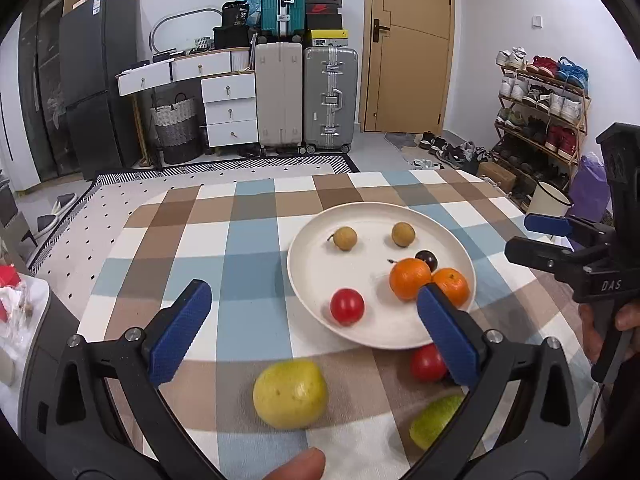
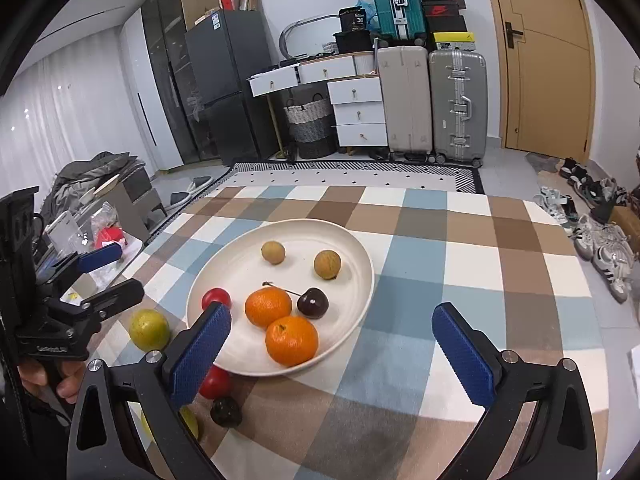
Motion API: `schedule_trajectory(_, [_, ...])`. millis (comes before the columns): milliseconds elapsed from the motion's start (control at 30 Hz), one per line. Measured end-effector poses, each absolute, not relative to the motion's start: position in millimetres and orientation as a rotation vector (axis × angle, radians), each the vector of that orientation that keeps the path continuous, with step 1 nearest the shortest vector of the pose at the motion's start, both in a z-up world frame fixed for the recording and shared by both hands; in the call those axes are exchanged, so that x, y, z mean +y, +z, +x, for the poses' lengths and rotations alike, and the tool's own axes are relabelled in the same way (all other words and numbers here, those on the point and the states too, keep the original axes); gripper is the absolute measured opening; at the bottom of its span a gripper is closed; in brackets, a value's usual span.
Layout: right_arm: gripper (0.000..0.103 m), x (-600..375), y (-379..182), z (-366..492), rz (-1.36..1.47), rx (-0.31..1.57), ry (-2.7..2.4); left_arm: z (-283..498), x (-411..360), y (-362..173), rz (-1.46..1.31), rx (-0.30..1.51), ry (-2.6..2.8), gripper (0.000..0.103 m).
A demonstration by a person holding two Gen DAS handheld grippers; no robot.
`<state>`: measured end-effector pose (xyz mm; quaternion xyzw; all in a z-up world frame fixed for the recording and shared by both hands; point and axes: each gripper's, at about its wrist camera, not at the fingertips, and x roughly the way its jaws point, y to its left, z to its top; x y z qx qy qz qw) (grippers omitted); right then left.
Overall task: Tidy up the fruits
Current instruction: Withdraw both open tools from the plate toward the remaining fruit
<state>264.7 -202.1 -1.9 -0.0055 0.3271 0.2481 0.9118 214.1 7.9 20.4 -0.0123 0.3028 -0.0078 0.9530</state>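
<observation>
Yellow fruit (image 1: pixel 291 394) sits on cloth (image 1: pixel 256 264) between spread left gripper (image 1: pixel 312 336) fingers, short of plate (image 1: pixel 320 240); lower, center, squeeze gently, since round skin may roll; right gripper (image 2: pixel 332 356) spread, empty.

Left wrist fisheye, low and close over the near-left part of the checked tablecloth (image 1: pixel 248 248), looks forward between its own blue pads toward the wooden door (image 1: pixel 408 44) and suitcases (image 1: pixel 306 96); the right wrist fisheye sits just as low at the near-right, facing the same wall but angled slightly left; both views share the white plate (image 1: pixel 320 276) (image 2: pixel 360 276) of fruit, the tablecloth (image 2: pixel 460 248), the stacked luggage and the door (image 2: pixel 548 60); each camera catches the other gripper at its frame edge.
</observation>
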Motion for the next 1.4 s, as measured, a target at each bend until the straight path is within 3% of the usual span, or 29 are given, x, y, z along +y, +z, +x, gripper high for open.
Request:
schedule_trajectory(767, [0.102, -184.9, -42.6, 207.8, -0.152, 0.811, 0.615, 137.6, -26.0, -2.9, -0.019, 0.683, -0.078, 0.103])
schedule_trajectory(1400, [0.102, -144.4, -70.9, 198.3, -0.399, 0.833, 0.557, 145.8, -18.8, -28.9, -0.083, 0.739, -0.088, 0.103])
